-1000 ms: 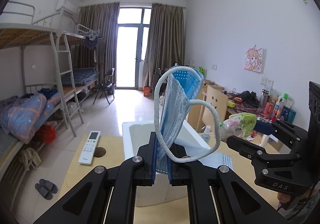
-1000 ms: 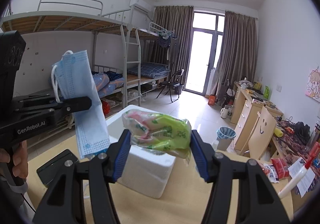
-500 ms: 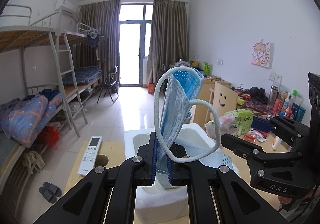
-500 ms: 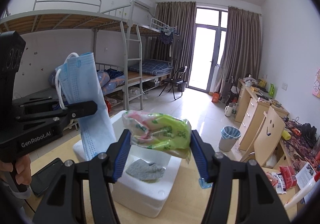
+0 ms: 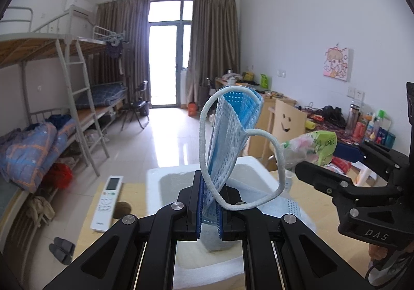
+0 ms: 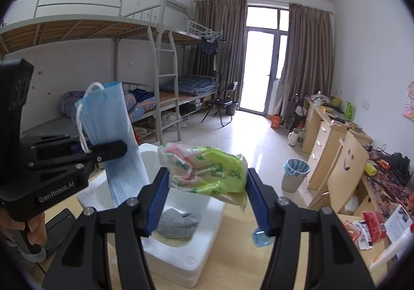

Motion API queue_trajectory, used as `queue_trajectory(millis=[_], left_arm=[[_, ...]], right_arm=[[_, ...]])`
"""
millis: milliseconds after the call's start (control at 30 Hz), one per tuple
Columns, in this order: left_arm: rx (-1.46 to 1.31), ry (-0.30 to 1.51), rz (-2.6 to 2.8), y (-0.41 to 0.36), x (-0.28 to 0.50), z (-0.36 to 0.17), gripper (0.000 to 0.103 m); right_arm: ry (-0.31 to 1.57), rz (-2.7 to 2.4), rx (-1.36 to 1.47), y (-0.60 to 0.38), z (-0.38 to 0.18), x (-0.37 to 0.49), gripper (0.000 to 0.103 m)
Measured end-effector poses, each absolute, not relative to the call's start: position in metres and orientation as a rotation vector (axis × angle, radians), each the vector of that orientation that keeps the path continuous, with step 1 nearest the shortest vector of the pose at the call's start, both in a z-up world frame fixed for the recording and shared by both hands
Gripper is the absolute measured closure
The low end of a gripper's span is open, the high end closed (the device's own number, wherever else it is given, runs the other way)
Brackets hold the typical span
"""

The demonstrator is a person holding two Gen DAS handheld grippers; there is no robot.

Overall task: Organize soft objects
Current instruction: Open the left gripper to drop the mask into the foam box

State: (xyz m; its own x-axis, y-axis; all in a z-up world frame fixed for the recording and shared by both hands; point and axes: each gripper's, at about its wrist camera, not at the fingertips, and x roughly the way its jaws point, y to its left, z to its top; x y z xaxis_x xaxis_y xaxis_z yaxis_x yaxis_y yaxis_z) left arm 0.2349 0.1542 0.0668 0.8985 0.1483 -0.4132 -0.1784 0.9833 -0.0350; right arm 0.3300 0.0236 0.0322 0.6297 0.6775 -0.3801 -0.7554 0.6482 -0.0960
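**Face mask and tissue pack now hang over the foam box**

Face mask (image 5: 227, 139) first: it stands up out of the left gripper (image 5: 209, 215), whose jaws are pinched almost closed on its lower edge, one ear loop curling off to the right of them. Across the way, the right gripper (image 6: 204, 202) has its jaws at a middling spread, clamped on either end of the green-and-pink tissue pack (image 6: 204, 169), which bridges the gap between the pads.

And here's the shift! A second ago the white foam box (image 6: 181, 259) sat further ahead of both pairs of jaws; now both hands have carried forward and it lies right below and just beyond them. From the right wrist view the box's hollow has come into sight, with a grey cloth (image 6: 178, 221) already lying inside, under the left jaw tip. Neither grip has changed along the way.

My read: transport is about finished and the drop is next. The mask's tail already dangles toward the hollow, so opening the left jaws should land it inside. The remote control (image 5: 107, 202) lies left of the box, out of play.
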Motion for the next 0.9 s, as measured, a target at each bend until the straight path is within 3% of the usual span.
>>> queue_trajectory(millis=[833,867,900], left_arm=[[-0.045,0.477,0.183,0.147,0.259,0.058,0.093],[-0.046,0.482,0.183,0.146,0.26,0.057,0.088],[-0.047,0.485,0.184,0.144,0.261,0.057,0.07]], right_arm=[[0.334,0.772,-0.23,0.016,0.04,0.336,0.04],[0.333,0.772,-0.229,0.015,0.04,0.336,0.04],[0.333,0.772,-0.228,0.015,0.04,0.337,0.04]])
